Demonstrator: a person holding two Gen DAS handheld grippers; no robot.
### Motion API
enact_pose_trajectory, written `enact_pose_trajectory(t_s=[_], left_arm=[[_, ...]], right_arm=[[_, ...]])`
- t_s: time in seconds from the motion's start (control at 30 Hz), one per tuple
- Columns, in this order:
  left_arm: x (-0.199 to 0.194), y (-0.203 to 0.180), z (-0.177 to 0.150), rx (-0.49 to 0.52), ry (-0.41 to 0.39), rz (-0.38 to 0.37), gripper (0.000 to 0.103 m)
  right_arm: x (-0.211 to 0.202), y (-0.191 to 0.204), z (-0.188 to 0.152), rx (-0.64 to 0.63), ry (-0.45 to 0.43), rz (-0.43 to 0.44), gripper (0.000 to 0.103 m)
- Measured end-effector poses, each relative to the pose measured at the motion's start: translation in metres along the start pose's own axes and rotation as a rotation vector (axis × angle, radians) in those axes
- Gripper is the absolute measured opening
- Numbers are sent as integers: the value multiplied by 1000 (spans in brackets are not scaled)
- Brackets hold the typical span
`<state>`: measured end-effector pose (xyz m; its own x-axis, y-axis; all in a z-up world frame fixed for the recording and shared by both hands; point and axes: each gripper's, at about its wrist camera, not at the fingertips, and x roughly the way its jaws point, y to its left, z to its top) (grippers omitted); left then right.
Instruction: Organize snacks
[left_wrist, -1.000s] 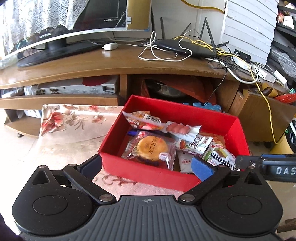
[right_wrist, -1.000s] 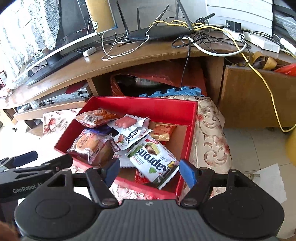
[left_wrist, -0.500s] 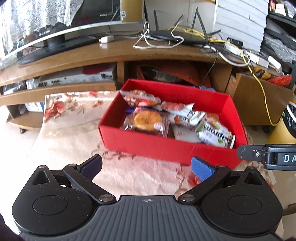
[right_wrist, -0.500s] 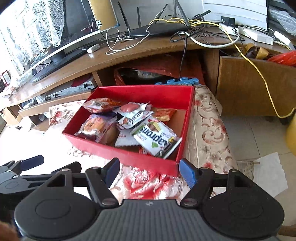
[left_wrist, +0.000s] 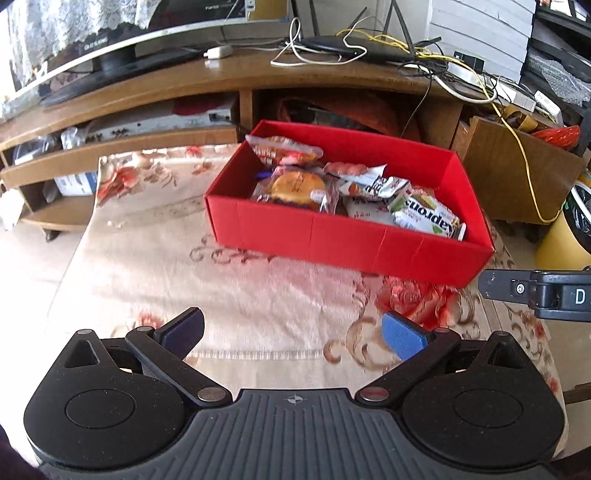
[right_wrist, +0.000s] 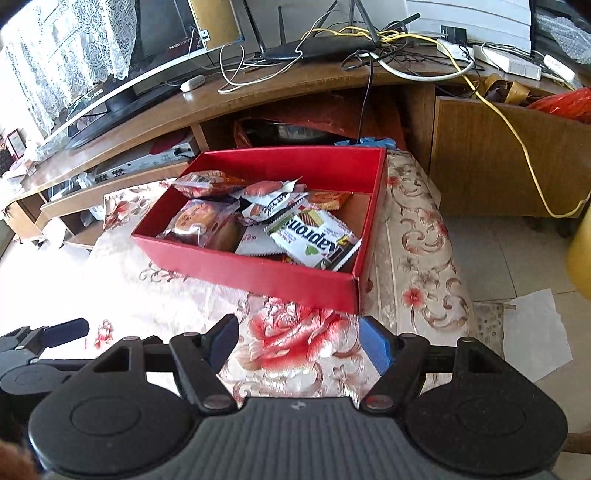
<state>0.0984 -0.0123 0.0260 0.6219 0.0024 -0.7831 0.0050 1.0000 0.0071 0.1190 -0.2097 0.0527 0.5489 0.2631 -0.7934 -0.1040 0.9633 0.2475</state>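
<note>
The left gripper (left_wrist: 293, 334) hangs with its 2 blue-padded fingers spread wide and empty above the floral satin cloth (left_wrist: 258, 295). The right gripper (right_wrist: 301, 341) is likewise wide apart, holding nothing, over a red rose print. Beyond both, the red rectangular cardboard box (right_wrist: 258, 275) sits on the cloth, filled with packaged snacks (right_wrist: 258, 221), a white-and-green wafer pack (right_wrist: 314, 238) topmost. Behind stands a brown wooden TV stand (left_wrist: 229, 75).
</note>
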Motion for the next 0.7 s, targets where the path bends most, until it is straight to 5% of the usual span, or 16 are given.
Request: enact_pose_trajectory(t_s=[0.7], left_arm=[[-13,2,-31,-10,57,-77,103]], right_arm=[[-17,9,-43,-34,37,-16,71]])
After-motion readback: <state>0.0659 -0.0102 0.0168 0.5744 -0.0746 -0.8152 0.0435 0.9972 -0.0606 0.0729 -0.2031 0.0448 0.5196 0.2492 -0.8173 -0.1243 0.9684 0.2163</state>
